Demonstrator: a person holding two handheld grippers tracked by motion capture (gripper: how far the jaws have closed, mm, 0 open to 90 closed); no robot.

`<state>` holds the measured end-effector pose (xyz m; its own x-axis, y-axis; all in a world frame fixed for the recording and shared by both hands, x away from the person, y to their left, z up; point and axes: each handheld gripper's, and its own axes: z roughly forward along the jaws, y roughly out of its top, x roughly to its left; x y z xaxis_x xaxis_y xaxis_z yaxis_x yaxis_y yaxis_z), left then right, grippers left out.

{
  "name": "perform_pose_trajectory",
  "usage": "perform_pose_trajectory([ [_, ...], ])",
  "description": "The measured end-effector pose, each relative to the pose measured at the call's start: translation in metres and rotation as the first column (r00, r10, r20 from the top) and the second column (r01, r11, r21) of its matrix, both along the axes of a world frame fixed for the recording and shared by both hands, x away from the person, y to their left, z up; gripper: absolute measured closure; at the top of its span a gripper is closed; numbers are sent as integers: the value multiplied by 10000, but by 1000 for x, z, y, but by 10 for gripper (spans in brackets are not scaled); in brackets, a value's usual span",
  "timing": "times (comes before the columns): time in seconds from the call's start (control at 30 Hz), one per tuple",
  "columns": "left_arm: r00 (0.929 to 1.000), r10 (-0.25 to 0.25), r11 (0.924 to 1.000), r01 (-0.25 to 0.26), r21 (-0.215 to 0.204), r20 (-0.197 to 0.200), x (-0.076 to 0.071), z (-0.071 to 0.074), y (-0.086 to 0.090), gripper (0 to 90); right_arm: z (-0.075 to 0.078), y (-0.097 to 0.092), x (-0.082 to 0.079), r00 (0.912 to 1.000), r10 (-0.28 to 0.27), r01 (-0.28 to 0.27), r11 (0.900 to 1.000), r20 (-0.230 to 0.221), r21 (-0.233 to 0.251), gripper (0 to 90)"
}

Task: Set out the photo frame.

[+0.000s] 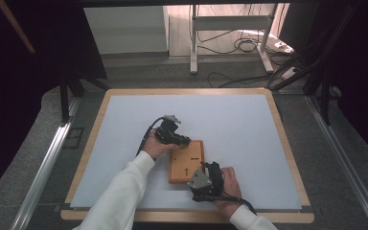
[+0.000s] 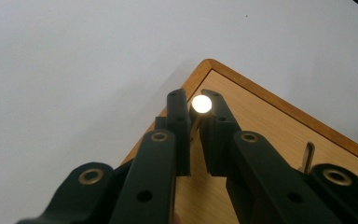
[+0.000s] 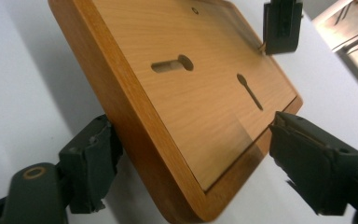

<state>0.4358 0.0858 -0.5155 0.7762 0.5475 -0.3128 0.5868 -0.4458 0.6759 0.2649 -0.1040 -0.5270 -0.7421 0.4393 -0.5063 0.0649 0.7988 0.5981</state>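
A wooden board [image 1: 187, 162] lies at lower centre of the high view on the white table mat [image 1: 124, 134], with both grippers at it. The step in hand is judged to be seating or working a small metal pin [image 2: 201, 103] at the board's far corner while the near end is braced. The left gripper [image 1: 184, 140], just above the board's upper left corner in the high view, has its jaws drawn narrow and pinched on the round-headed pin, seen at frame centre in the left gripper view. The right gripper [image 1: 202, 188] sits at the board's lower right; in the right gripper view its jaws stand wide, straddling the board's near corner, one at lower left and one at lower right, and no firm pad contact can be made out. To do this well, the board should be clamped squarely across its width before any push on the pin, and the pin kept upright, not levered. The board is honey-coloured, with a raised darker rim, rounded corners, two keyhole slots [image 3: 172, 64] and a small hole [image 3: 195, 10] near the top. A second peg [image 2: 308, 156] stands at lower right of the left gripper view.
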Motion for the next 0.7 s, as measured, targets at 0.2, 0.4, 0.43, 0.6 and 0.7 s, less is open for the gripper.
perform_pose_trajectory([
  [0.2,9999,91,9999,-93,136,125,-1,1,-1,838,-1,6,-3,9982,394,-375,9984,462,-414,270],
  [0.4,9995,235,9996,-237,124,209,-2,-1,-1,826,5,6,-6,9950,519,-475,9975,857,-532,356],
  [0.43,9994,268,9996,-269,83,210,-2,-1,-1,824,6,6,-6,9946,490,-449,9979,914,-459,362],
  [0.6,9989,363,9993,-365,62,294,-3,0,1,808,11,3,-5,9934,402,-368,9988,1076,-333,389],
  [0.7,9971,616,9980,-623,131,454,-5,1,5,726,12,3,-4,9925,393,-358,9989,1161,-316,399],
])
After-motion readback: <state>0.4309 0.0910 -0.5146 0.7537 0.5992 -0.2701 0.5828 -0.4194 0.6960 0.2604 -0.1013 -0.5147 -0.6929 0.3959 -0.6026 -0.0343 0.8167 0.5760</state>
